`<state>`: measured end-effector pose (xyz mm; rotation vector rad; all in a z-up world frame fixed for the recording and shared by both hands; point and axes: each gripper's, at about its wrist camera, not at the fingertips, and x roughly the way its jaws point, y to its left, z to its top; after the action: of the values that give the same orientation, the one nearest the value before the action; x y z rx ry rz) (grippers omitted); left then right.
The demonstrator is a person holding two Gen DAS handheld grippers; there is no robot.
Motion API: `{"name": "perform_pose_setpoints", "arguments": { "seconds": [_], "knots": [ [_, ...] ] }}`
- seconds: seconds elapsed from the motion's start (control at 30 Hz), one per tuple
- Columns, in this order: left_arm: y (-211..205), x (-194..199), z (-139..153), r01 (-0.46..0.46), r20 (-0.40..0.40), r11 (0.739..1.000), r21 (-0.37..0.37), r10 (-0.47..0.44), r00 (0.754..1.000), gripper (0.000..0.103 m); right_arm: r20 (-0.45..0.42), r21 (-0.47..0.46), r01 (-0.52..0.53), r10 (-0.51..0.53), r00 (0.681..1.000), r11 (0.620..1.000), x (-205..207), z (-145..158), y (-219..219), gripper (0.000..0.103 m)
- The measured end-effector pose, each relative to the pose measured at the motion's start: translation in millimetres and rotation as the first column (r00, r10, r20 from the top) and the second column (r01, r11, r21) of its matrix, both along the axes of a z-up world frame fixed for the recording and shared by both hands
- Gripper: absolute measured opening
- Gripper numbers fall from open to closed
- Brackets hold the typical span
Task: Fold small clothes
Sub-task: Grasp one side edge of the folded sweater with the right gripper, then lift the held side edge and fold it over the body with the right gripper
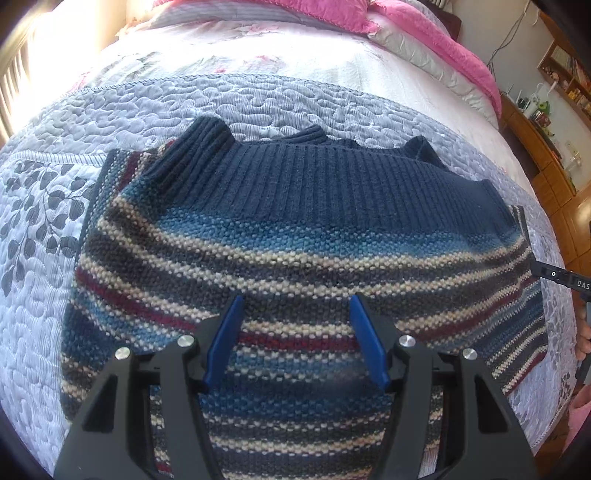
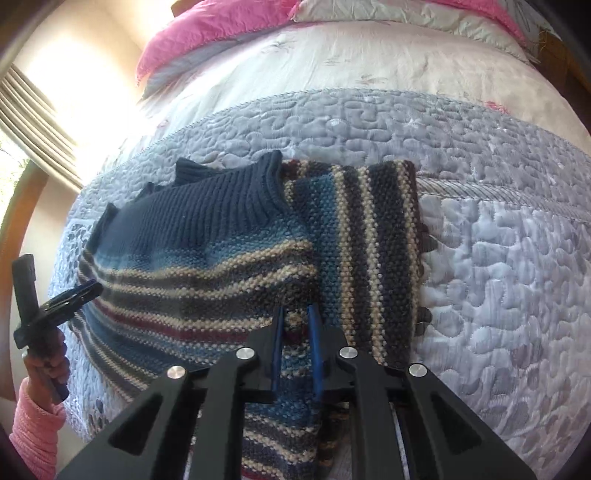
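2 grippers work over a striped knit sweater (image 1: pixel 295 236) lying on a grey quilted bedspread (image 1: pixel 258 99) on the bed. In the left wrist view the left gripper (image 1: pixel 295 339) hovers above the sweater's lower stripes, its blue fingers (image 1: pixel 225 339) spread wide with nothing between them. The sweater's navy ribbed band (image 1: pixel 314 177) lies toward 12 o'clock. At 3 o'clock a black part of the right gripper's rig (image 1: pixel 565 278) enters the view, bearing white letters that read "DAS" before the edge cuts them off.

In the right wrist view the right gripper (image 2: pixel 297 347) has its fingers (image 2: pixel 316 350) drawn near together, pinching a fold of the sweater's striped edge. At 9 o'clock a hand (image 2: pixel 48 365) in a pink sleeve (image 2: pixel 33 432) holds the left gripper's handle. Pink bedding (image 2: pixel 207 33) lies at 12 o'clock.
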<state>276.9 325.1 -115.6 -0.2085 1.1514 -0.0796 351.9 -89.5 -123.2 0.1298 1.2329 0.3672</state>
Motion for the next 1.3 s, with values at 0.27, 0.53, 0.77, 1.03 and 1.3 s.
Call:
{"name": "perform_pose_setpoints", "arguments": {
  "seconds": [0.27, 0.53, 0.77, 1.03, 1.3],
  "knots": [
    [3.1, 1.9, -10.5, 0.011, -0.008, 1.0, -0.012, -0.011, 1.0, 0.063, -0.025, -0.04, 0.023, -0.024, 0.999, 0.999, -2.1, -27.1, -6.5, 0.013],
    [-0.5, 0.7, -13.8, 0.015, 0.008, 1.0, 0.012, -0.015, 1.0, 0.064, -0.008, -0.024, 0.069, -0.07, 0.998, 0.997, -9.5, -13.2, -9.9, 0.04],
    [-0.4, 2.3, -15.2, 0.008, 0.01, 1.0, 0.004, -0.008, 1.0, 0.066, -0.014, -0.025, 0.102, -0.102, 0.995, 0.995, -31.8, 14.7, -31.7, 0.084],
    [-0.8, 0.8, -16.4, 0.012, 0.017, 1.0, 0.004, -0.012, 1.0, 0.067, -0.136, 0.064, 0.134, -0.124, 0.983, 0.989, -29.9, -26.1, -45.3, 0.083],
    [1.4, 2.5, -19.2, 0.027, 0.022, 1.0, -0.002, -0.027, 0.999, 0.069, -0.128, 0.106, 0.127, -0.113, 0.985, 0.986, -27.8, -33.2, -35.2, 0.042]
  ]
}}
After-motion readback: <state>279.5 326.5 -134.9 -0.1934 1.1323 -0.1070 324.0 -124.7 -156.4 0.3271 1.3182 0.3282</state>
